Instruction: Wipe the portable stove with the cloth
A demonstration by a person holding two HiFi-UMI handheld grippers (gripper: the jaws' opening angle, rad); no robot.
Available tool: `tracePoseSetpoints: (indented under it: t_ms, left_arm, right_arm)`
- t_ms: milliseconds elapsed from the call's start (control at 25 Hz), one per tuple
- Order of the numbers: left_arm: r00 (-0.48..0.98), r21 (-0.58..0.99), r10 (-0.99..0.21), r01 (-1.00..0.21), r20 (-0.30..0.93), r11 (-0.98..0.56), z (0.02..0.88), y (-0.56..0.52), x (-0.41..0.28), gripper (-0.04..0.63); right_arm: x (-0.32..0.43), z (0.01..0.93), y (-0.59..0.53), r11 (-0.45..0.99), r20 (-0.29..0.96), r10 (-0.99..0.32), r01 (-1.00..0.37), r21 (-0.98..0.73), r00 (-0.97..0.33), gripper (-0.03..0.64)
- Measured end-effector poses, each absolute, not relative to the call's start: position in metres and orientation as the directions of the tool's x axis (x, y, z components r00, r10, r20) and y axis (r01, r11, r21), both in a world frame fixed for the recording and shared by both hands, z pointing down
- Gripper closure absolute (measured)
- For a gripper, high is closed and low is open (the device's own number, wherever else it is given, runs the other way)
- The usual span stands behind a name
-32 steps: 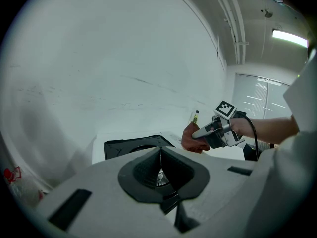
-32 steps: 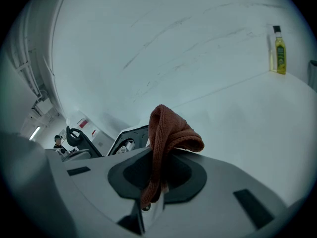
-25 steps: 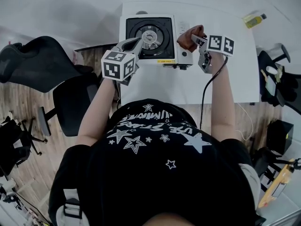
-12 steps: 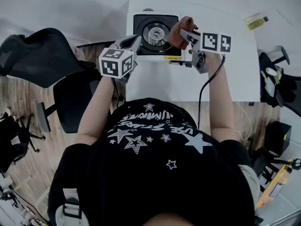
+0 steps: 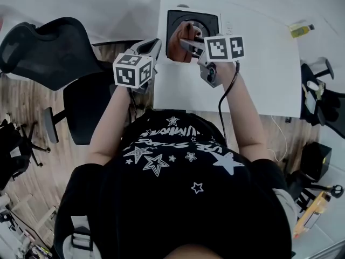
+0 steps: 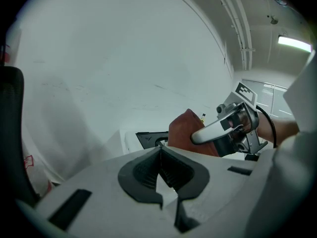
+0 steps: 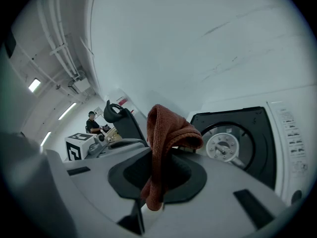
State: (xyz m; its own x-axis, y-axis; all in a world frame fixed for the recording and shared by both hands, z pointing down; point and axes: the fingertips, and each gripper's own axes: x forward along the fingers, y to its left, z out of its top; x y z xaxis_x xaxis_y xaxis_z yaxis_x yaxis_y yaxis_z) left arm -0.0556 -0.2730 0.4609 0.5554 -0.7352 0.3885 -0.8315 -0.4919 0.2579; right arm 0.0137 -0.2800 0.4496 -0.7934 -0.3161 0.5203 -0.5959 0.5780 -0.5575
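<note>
The portable stove [image 5: 223,23], white with a black top and a round burner, stands at the far side of the white table [image 5: 259,80]. My right gripper [image 5: 184,42] is shut on a rust-brown cloth [image 5: 179,41] and holds it over the left part of the stove's black top. In the right gripper view the cloth [image 7: 166,133] hangs folded between the jaws, with the burner [image 7: 225,148] just beyond. My left gripper [image 5: 155,45] is shut on nothing and hovers off the stove's left edge. The left gripper view shows the cloth [image 6: 184,130] and the right gripper [image 6: 230,128] over the stove [image 6: 148,139].
Two black office chairs [image 5: 46,53] [image 5: 86,112] stand left of the table. A small yellow bottle [image 5: 301,29] lies at the table's far right corner. A black cable [image 5: 225,99] trails from the right gripper. A white wall rises behind the stove.
My right gripper has carried the cloth leftward, from the stove's right side across the burner to its left part. The left gripper stays beside the stove's left edge.
</note>
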Motion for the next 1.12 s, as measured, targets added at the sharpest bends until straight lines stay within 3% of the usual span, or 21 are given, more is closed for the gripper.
tracePoseSetpoints:
  t_ms: [360,720,1120]
  left_arm:
    - [0.542,0.267,-0.734,-0.84,0.41,-0.472,0.471,-0.258,-0.09,0.586]
    - [0.536,0.275,-0.734,-0.844,0.417,-0.46,0.473,-0.262,-0.102,0.586]
    - [0.563,0.278,-0.709,-0.826,0.424,-0.49,0.476,-0.258,-0.075,0.586]
  right_arm:
    - [-0.045,0.474,-0.268,0.593,0.54,-0.224,-0.553,-0.585,-0.811,0.561]
    - [-0.028,0.507,-0.272,0.549,0.618,-0.236,-0.628,-0.552,-0.75,0.561]
    - [0.003,0.513,-0.272,0.514,0.621,-0.257,-0.649,-0.561,-0.74,0.561]
